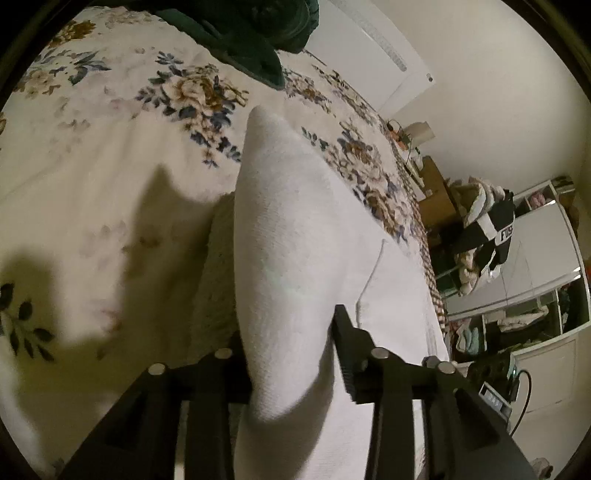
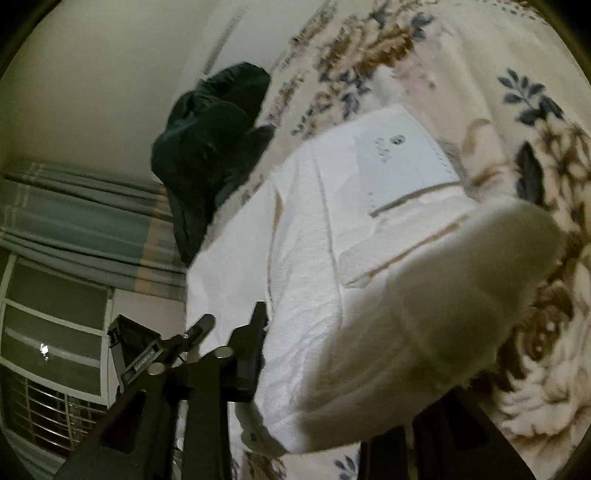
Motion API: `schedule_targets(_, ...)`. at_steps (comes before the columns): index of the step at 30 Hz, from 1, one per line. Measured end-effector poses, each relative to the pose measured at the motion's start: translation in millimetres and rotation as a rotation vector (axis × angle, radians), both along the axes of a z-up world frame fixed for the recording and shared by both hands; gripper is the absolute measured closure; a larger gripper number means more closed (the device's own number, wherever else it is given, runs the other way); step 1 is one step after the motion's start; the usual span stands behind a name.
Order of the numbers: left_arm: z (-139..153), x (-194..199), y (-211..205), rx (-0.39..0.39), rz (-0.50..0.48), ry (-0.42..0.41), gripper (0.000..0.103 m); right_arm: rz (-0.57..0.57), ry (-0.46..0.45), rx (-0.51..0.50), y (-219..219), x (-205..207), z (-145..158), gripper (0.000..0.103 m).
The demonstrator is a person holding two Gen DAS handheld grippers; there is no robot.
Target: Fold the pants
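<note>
A fold of the white pants point(image 1: 291, 258) rises between the left gripper point(image 1: 291, 369) jaws above the flowered bed point(image 1: 110, 147), with a dark green garment point(image 1: 251, 33) beyond.

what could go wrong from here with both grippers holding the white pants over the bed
1. The white pants bulge up in a thick fold between the left gripper fingers; if that fabric slips out, the fold could land uneven.
2. The right gripper has a similar bunched fold, so layers may crease.
3. The dark green garment lies right beside the pants on the floral bedspread; it could get caught under the fold.
</note>
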State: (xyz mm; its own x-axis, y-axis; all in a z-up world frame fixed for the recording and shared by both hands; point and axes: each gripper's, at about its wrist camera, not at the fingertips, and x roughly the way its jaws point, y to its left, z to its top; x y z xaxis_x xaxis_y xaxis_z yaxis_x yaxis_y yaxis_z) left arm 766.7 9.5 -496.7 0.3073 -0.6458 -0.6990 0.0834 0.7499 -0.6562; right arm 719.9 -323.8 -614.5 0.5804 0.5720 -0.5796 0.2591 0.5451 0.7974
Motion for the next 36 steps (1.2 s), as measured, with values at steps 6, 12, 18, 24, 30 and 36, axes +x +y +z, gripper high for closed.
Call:
schedule_targets(6,11,-20,10,0.061,0.034,0.017,0.052,0.053,0.057,-0.156,-18,-14,16,0.055)
schedule_targets(12,31,-37,-2,0.253,0.044,-0.006,0.046,0.051,0.139,-0.325,-23,-35,31,0.039)
schedule_targets(18,69,-76,-35,0.550,0.009,-0.089,0.009,0.085,0.193,-0.664,-3,-41,71,0.001)
schedule_targets(24,109,-108,-51,0.633,0.003,-0.129,0.008,0.085,0.192,-0.850,21,-60,126,0.000)
schedule_targets(30,168,-140,-51,0.630,0.027,-0.183,0.008,0.076,0.160,-0.888,37,-88,188,0.000)
schedule_targets(36,236,-191,-47,0.636,0.043,-0.250,0.008,0.055,0.094,-0.909,54,-139,272,0.000)
